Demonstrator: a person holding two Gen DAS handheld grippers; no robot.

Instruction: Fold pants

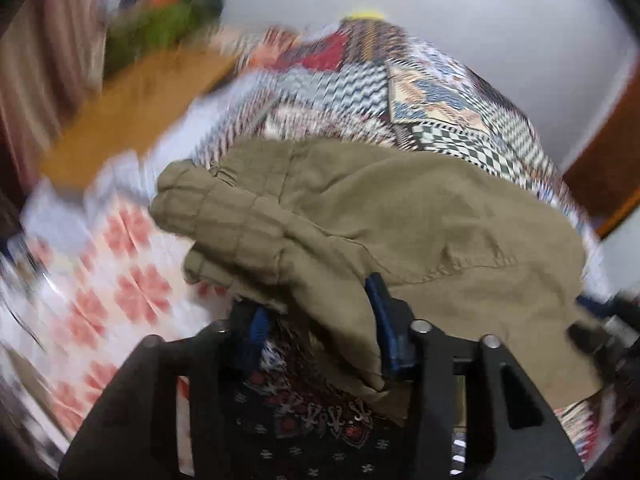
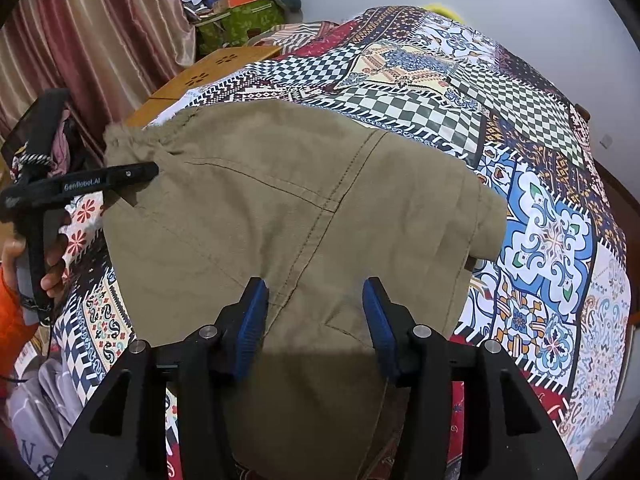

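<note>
Khaki pants (image 2: 304, 208) lie on a patchwork bedspread (image 2: 552, 240), waistband at the far left. My right gripper (image 2: 316, 320) is open, its blue pads above the khaki cloth near the centre seam. The left gripper shows in the right wrist view (image 2: 132, 176) at the pants' left edge near the waistband. In the blurred left wrist view my left gripper (image 1: 320, 336) stands wide, with a fold of the pants (image 1: 360, 232) draped between its blue pads (image 1: 384, 332); the cloth hides the fingertips, so I cannot tell if it is gripped.
A wooden board or table (image 2: 212, 76) sits beyond the bed's far left corner, with green boxes (image 2: 240, 20) and a striped curtain (image 2: 80, 48) behind. A white wall (image 2: 520, 8) is at the back. The person's hand (image 2: 52, 264) holds the left gripper's handle.
</note>
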